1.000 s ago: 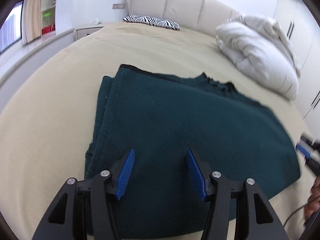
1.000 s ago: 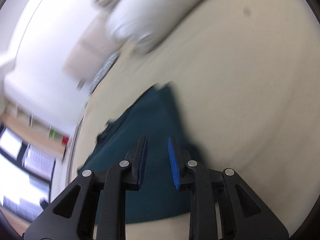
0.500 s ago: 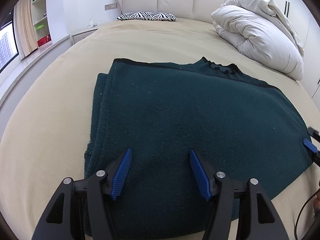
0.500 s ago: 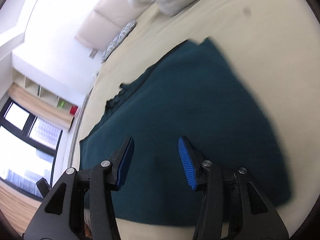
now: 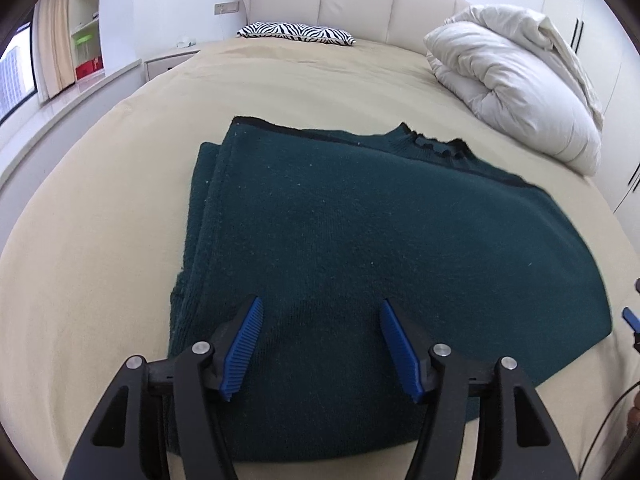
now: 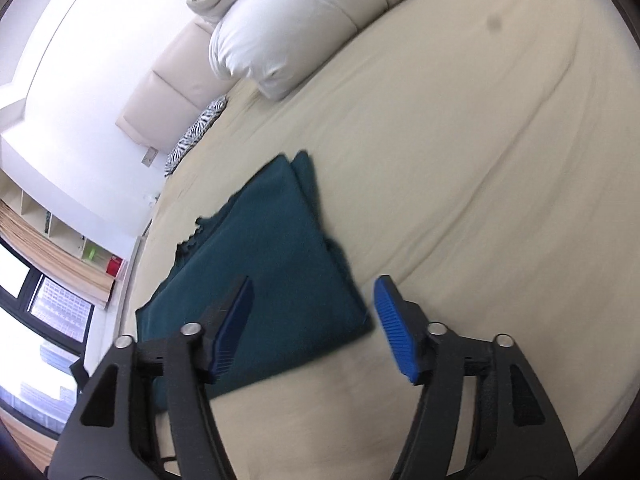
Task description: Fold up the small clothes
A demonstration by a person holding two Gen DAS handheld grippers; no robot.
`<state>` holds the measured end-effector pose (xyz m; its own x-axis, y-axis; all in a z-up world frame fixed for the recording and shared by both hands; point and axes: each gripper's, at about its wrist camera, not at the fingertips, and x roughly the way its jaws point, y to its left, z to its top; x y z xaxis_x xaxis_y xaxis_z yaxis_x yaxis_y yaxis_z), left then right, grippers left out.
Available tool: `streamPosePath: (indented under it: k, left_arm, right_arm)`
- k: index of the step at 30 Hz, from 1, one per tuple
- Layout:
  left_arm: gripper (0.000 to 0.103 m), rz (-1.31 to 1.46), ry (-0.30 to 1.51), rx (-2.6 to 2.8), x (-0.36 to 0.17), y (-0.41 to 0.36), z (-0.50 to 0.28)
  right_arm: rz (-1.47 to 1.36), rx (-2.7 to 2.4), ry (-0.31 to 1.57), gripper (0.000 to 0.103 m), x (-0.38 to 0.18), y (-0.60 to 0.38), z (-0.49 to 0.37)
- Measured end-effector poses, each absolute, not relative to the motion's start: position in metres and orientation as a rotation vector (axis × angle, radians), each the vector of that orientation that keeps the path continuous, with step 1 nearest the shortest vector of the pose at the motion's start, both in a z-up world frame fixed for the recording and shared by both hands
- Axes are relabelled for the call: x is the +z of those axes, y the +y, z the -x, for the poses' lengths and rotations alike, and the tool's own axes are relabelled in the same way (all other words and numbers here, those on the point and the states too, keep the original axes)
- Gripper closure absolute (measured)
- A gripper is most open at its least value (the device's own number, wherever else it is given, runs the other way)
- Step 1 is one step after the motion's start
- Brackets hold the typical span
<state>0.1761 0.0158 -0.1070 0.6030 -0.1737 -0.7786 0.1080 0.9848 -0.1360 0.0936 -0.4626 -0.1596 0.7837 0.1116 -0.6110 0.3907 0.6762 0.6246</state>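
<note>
Since both cams are fisheye, a fair bit gets cut off: my right gripper (image 5: pixel 632 322) only pokes into the left-wrist view at 3 o'clock as a sliver of blue pad, and something dark at about 4 o'clock on the rim there is too cropped to tell. The right-wrist view is smeared with motion blur, so the sweater's edges look soft in it.

The dark green sweater (image 5: pixel 380 248) is a fuzzy knit, folded into a rough rectangle, lying flat on the beige bed sheet (image 5: pixel 100 240). It has a ruffled collar at its 1 o'clock edge and stacked layers showing along its 9 o'clock side. At 2 o'clock from it sits a puffy cream duvet (image 5: pixel 516 84), bundled up and quilted. Up at 12 o'clock there's a zebra-print pillow (image 5: pixel 296 33) against the padded headboard (image 5: pixel 360 4).

My left gripper (image 5: pixel 318 346) hangs over the near edge of the sweater, tipped downward. Its ribbed blue pads are spread apart with only cloth seen between them, nothing pinched. In the right-wrist view my right gripper (image 6: pixel 314 328) is rolled sideways so the room looks tilted. Its jaws have just been opening and stand wide. The left pad is over the sweater's corner, the right pad is over bare sheet, and nothing is held.
</note>
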Motion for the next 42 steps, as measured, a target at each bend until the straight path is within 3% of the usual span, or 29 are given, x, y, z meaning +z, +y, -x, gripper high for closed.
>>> streamPosePath:
  k: [2,6,10,16,22,28,42]
  left_arm:
    - [0.04,0.118,0.895,-0.188,-0.101,0.016,-0.174]
    - [0.04,0.159,0.871,-0.259,-0.092,0.006,-0.176]
    - [0.04,0.136,0.896,-0.287,-0.102,-0.007,-0.186]
    - [0.04,0.176,0.916,-0.287,-0.11,-0.006,-0.194]
    - [0.04,0.177,0.934,-0.305,-0.115,-0.003,-0.198]
    - [0.04,0.156,0.928,-0.3,-0.118,-0.005,-0.198]
    - [0.041,0.265,0.902,-0.367,-0.125,0.014,-0.2]
  right_arm:
    - [-0.821,-0.163,0.677,0.031,-0.156,-0.474,-0.1]
    - [-0.803,-0.105,0.77,0.03,-0.166,-0.487,-0.135]
    - [-0.812,-0.005,0.901,0.042,-0.19,-0.481,-0.174]
    - [-0.89,0.099,0.941,0.048,-0.198,-0.469,-0.202]
    - [-1.005,0.172,1.003,0.075,-0.219,-0.467,-0.223]
    - [-0.966,0.145,1.013,0.088,-0.219,-0.458,-0.221]
    - [-0.687,-0.062,1.035,0.091,-0.186,-0.416,-0.232]
